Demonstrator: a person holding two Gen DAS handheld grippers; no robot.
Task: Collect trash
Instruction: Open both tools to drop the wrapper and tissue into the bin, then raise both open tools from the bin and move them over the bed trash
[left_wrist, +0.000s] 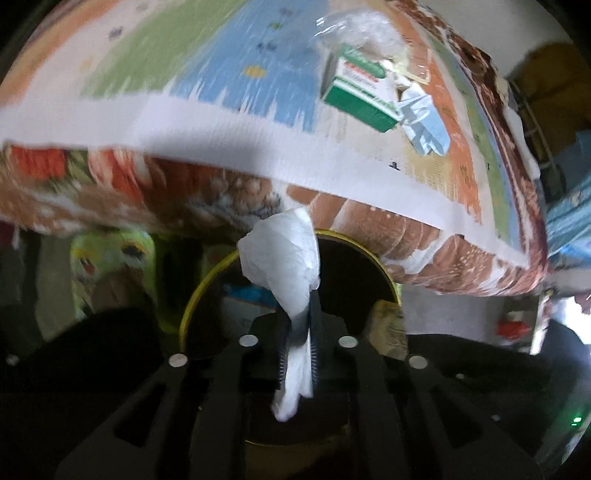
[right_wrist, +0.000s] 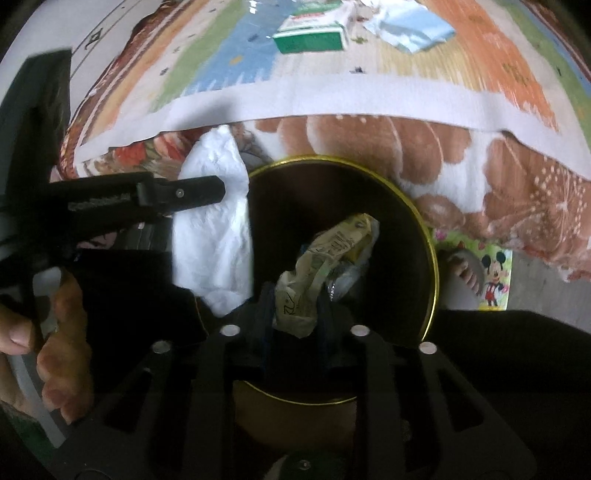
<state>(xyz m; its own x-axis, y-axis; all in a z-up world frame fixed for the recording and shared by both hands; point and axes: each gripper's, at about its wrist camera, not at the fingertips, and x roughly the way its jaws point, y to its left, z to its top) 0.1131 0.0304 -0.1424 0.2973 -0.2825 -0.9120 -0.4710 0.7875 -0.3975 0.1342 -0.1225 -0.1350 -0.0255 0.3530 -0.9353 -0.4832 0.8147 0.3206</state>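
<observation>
left claw clamped on white tissue at bin rim | right claw clamped on crumpled wrapper over bin mouth | green box, blue paper ahead on bed

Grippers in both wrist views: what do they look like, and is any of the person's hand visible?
Both are matte black, slotted frames with round silver bolt heads. The left gripper has ribbed black fingers; in the right view its side carries faint lettering. The right gripper looks alike. A bare hand shows, no sleeve.
</observation>
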